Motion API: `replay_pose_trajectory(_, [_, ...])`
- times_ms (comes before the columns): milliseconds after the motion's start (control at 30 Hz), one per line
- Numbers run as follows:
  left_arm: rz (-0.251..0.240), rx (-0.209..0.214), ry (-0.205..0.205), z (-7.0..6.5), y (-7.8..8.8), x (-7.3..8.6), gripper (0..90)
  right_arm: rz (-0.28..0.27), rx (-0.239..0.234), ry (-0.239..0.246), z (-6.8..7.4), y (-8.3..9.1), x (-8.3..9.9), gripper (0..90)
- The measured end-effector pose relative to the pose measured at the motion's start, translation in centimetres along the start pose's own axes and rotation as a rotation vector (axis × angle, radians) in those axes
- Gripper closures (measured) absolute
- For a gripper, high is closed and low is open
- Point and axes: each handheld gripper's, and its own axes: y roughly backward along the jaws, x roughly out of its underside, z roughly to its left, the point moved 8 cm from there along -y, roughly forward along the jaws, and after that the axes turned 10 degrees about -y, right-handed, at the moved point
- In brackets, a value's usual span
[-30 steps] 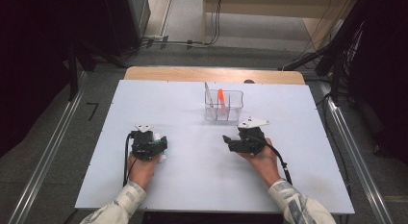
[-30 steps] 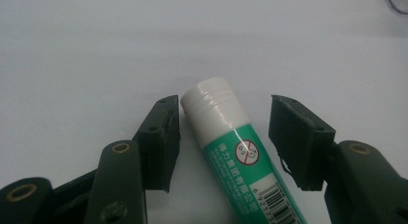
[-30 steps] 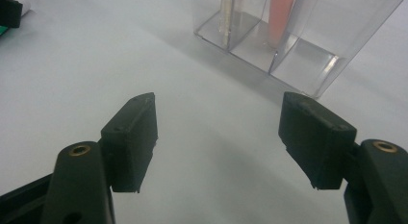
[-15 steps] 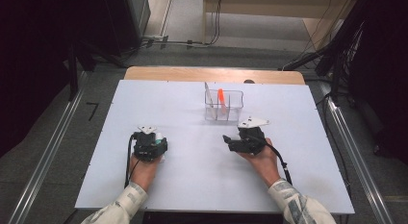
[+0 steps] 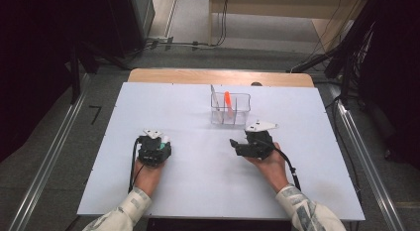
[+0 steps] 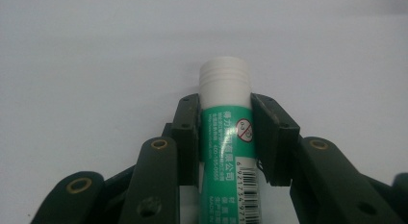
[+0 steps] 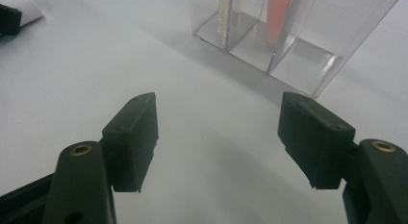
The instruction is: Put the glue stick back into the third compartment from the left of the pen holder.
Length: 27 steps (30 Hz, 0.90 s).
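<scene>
So the left gripper [image 6: 225, 132] has just been closing its jaws, and in the left gripper view they now sit right up against both sides of the glue stick [image 6: 227, 137], so I'd call that a grip. The hand itself hasn't gone anywhere compared with a second ago, same spot on the table [image 5: 198, 191] in the high view, so the squeeze is the only real change. My read: the pick is basically made and lifting comes next. The stick lies along the jaws, green label between the pads, white ribbed cap poking out past the tips, barcode end running back toward the gripper body. It looks centred, not skewed, and it seems to be lying flat on the white top. The right gripper [image 7: 219, 137] is just parked with its jaws wide apart and nothing between them, aimed at the clear organizer [image 7: 308, 46], which stands a bit ahead of it. That holds an orange thing [image 7: 279, 17] in its middle slot. Probably the stick's destination, just guessing.
</scene>
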Motion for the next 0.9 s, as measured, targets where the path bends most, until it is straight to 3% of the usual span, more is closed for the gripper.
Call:
replay_pose_trajectory(400, [-0.059, 0.052, 0.010, -0.9, 0.8, -1.1, 64.9, -0.007, -0.004, -0.009, 0.0, 0.1, -0.1, 28.9])
replay_pose_trajectory(900, [-0.087, 0.073, -0.036, -2.0, 1.3, -1.7, 65.4, -0.005, -0.002, -0.006, 0.0, 0.1, 0.0, 28.9])
